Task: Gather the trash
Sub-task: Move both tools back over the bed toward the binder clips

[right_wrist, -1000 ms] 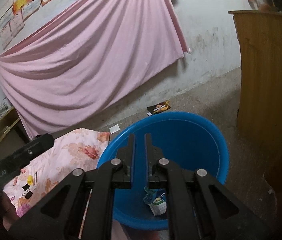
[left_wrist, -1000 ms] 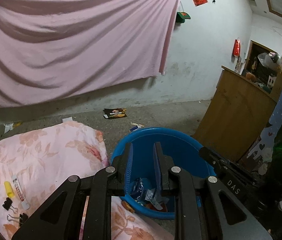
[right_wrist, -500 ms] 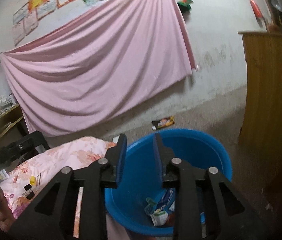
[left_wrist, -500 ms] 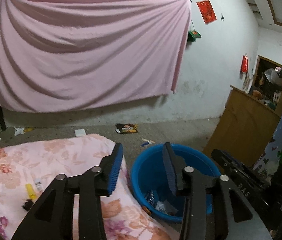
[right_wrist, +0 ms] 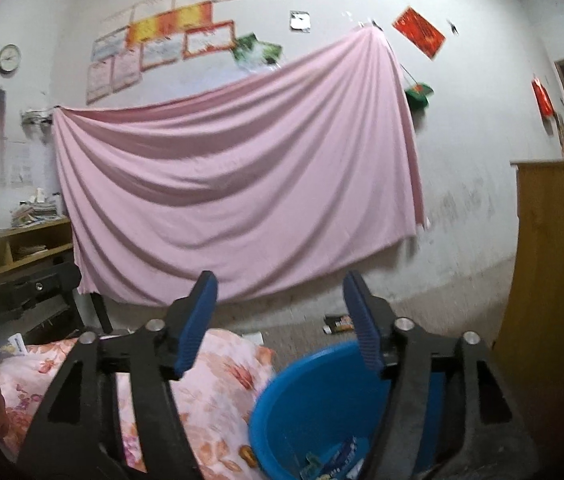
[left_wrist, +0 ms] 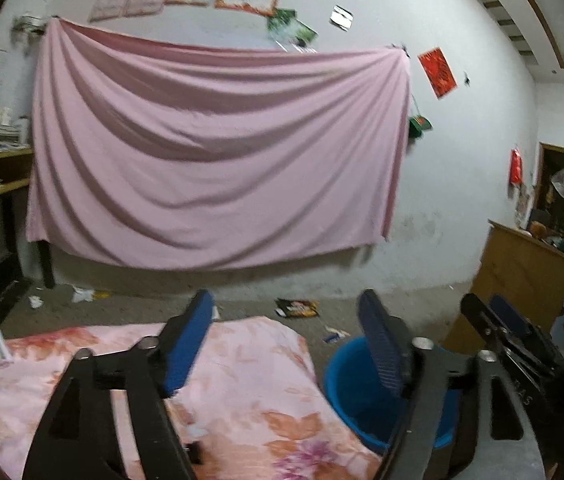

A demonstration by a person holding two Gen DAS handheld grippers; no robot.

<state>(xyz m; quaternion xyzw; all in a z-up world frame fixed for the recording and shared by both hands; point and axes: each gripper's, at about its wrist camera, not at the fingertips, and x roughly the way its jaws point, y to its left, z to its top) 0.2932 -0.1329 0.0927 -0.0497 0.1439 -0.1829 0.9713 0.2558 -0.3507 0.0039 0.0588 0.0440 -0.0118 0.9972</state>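
Observation:
A blue plastic tub [right_wrist: 314, 408] stands on the floor beside the floral quilt [right_wrist: 209, 384], with wrappers [right_wrist: 334, 460] lying in its bottom. It also shows in the left wrist view [left_wrist: 358, 396]. My right gripper [right_wrist: 279, 320] is wide open and empty, raised above the tub's left rim. My left gripper [left_wrist: 288, 340] is wide open and empty, raised over the quilt's [left_wrist: 241, 392] right part. The right gripper's body [left_wrist: 514, 344] shows at the right of the left wrist view.
A pink sheet [left_wrist: 217, 160] hangs on the far wall. A dark snack wrapper [left_wrist: 297, 308] and paper scraps [left_wrist: 81, 293] lie on the concrete floor. A wooden cabinet [right_wrist: 558, 280] stands right of the tub. A shelf desk [right_wrist: 17, 248] is at left.
Both grippers opened from nearly shut to wide open and rose and tilted up away from the tub. The views now show more wall and less of the tub's inside.

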